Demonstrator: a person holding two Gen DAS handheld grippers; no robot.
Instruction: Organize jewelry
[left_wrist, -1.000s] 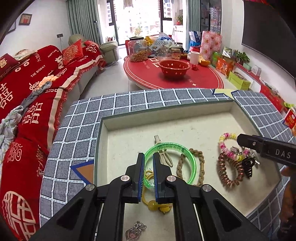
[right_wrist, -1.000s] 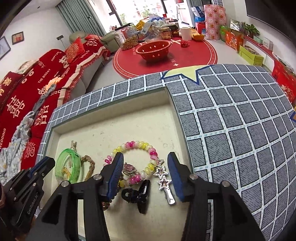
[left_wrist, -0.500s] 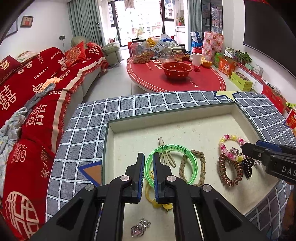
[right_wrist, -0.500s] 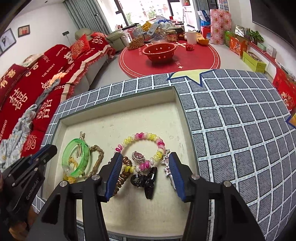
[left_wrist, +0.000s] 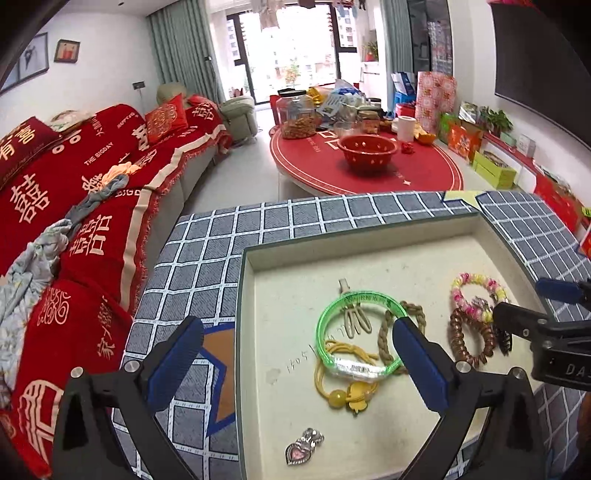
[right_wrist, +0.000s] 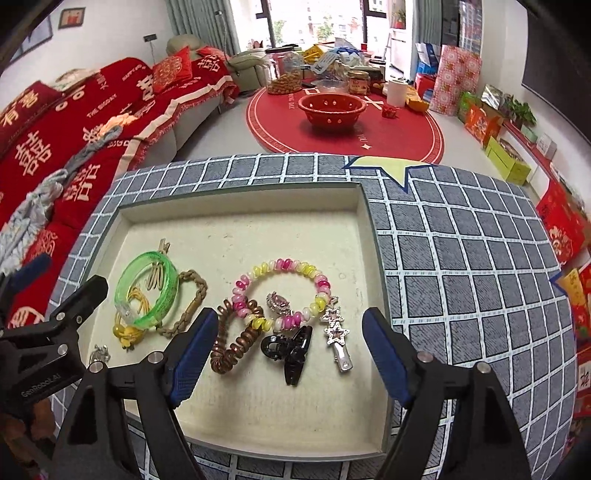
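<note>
A cream tray holds the jewelry. My left gripper hovers over its left half, jaws opening wide and gripping nothing. Below it lie a green bangle, a yellow hair tie and a braided bracelet. My right gripper hangs over the tray's right half, jaws opening, pads touching nothing. Under it lie a pink-yellow bead bracelet, a brown spiral tie, a black claw clip and a star clip.
A heart pendant lies alone near the tray's front left corner. The tray rests on a grey checked cloth. A red sofa stands to the left, and a round red table with a bowl stands behind.
The left jaws, shut at the green bangle's near rim, have sprung wide open, and the bangle lies flat in the tray. The right jaws have widened and that gripper has rolled slightly.
</note>
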